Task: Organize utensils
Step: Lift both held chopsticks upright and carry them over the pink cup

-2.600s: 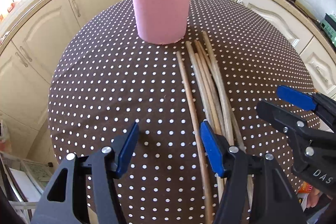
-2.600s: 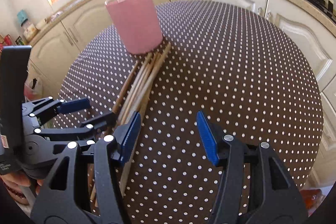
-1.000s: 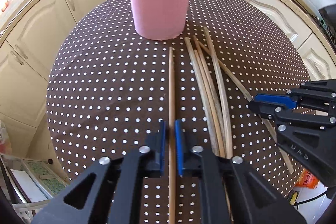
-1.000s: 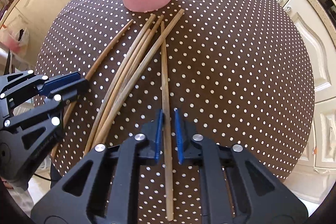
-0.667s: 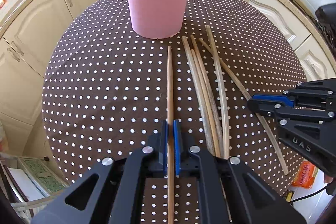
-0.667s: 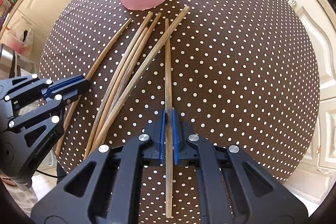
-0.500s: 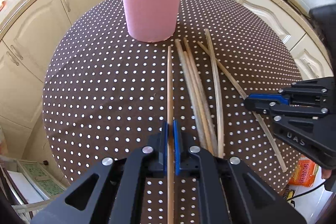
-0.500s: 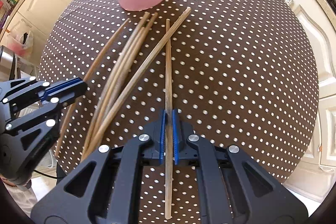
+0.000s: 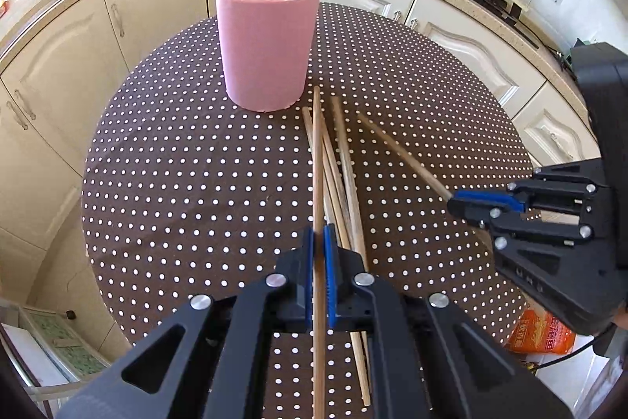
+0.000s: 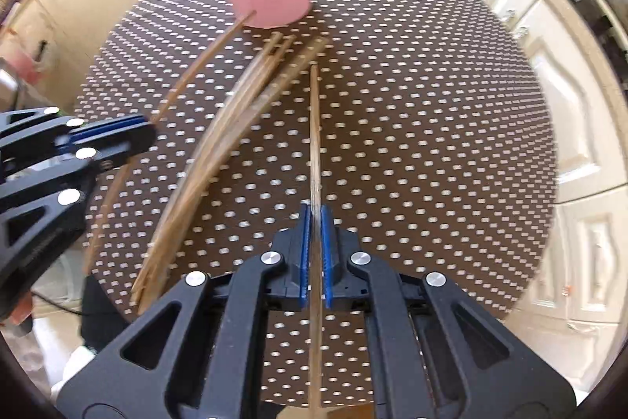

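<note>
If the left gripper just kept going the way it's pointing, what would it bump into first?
Probably the loose chopsticks lying on the dotted tablecloth, short of the pink cup. The left gripper points steeply down while holding one chopstick; depth is uncertain.

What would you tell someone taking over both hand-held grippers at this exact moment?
Left hand-held gripper: shut on one long wooden chopstick.
Right hand-held gripper: shut on another wooden chopstick.
Pink cylindrical holder stands upright at the far side of the brown polka-dot round table, with several chopsticks already inside.
Done: both chopsticks gripped.
Left: drop both into the holder, then collect the loose bundle of wooden chopsticks lying on the table between the grippers.
</note>
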### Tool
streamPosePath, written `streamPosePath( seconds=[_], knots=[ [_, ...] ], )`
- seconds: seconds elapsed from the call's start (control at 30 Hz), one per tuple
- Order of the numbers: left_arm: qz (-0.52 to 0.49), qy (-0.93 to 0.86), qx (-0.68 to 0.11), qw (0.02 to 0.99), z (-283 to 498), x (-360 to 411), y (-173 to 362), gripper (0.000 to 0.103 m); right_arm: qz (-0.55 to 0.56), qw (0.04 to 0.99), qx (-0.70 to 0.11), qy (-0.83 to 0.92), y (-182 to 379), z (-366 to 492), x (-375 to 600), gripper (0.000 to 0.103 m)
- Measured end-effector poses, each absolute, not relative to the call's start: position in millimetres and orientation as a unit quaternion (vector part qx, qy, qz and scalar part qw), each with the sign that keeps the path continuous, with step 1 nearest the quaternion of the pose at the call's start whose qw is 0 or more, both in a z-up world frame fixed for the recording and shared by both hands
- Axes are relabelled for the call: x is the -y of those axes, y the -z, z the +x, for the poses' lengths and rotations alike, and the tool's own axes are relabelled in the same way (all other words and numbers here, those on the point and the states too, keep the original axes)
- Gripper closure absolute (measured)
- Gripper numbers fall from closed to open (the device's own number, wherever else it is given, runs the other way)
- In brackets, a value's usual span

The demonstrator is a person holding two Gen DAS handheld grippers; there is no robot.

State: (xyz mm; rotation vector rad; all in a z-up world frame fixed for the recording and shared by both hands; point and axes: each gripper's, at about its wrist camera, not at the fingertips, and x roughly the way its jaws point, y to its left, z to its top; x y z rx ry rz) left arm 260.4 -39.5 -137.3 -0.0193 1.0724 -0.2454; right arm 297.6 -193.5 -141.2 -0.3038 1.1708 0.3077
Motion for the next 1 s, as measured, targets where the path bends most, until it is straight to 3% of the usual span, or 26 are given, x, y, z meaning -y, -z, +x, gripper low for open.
streamPosePath(
  seconds=[0.37, 1.0],
  knots=[
    [-0.03, 0.141, -0.458, 0.877, 248.3, 29.3, 113.8, 0.097, -0.054, 0.836, -0.51, -0.194, 115.1, 289.9, 215.8, 0.097],
    [-0.064, 0.19, -0.263, 0.944, 215.6, 24.2, 38.0, 0.097, 0.035, 0.886, -0.366, -0.282, 14.5, 245.6, 223.9, 0.097]
  ],
)
